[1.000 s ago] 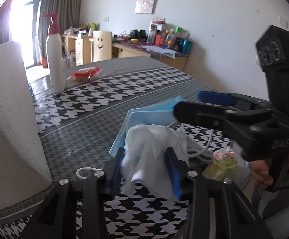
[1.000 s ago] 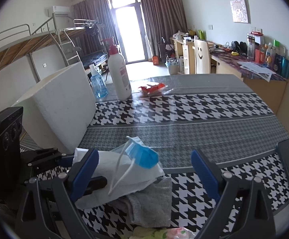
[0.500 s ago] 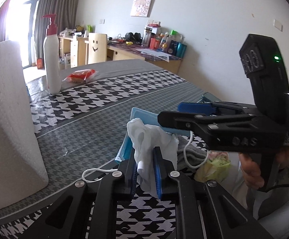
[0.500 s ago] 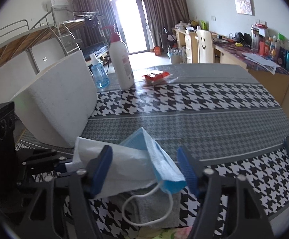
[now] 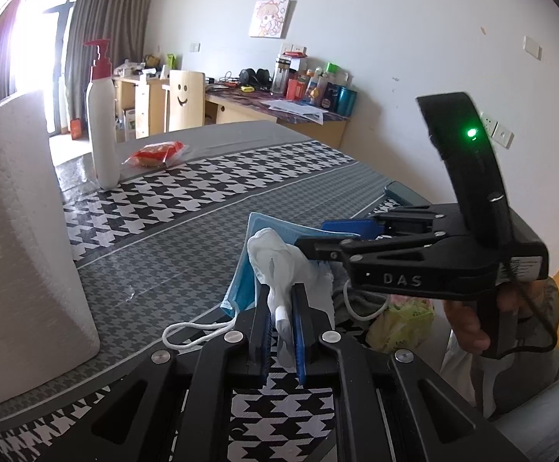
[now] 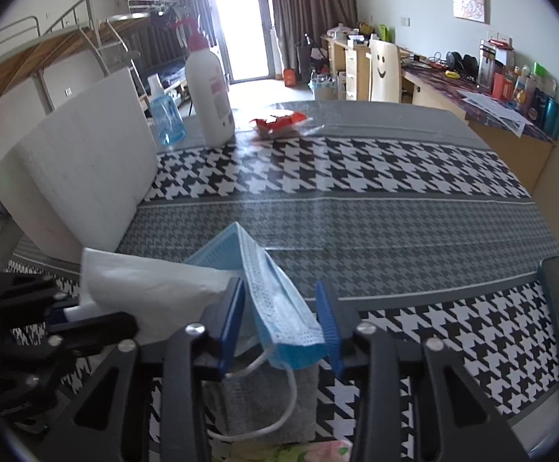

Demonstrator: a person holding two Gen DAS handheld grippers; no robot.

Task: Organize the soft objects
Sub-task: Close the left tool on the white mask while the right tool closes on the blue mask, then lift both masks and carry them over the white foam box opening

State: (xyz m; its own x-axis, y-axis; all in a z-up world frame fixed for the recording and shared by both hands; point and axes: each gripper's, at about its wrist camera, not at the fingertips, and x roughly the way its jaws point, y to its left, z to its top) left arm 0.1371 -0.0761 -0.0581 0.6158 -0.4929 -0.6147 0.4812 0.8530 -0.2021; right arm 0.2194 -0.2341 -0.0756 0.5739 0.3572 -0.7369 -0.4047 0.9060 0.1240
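The table (image 6: 356, 192) with the houndstooth cloth filled both views, and the large paper towel roll (image 5: 21, 238) stood at the left. At the lower centre, the left gripper (image 5: 281, 319) was pinching the white tissue (image 5: 279, 258). The right gripper (image 6: 281, 331) was closing around the blue face mask (image 6: 275, 300), whose folded edge lay between its blue pads, one touching it. A grey cloth (image 6: 264, 396) lay below the mask.
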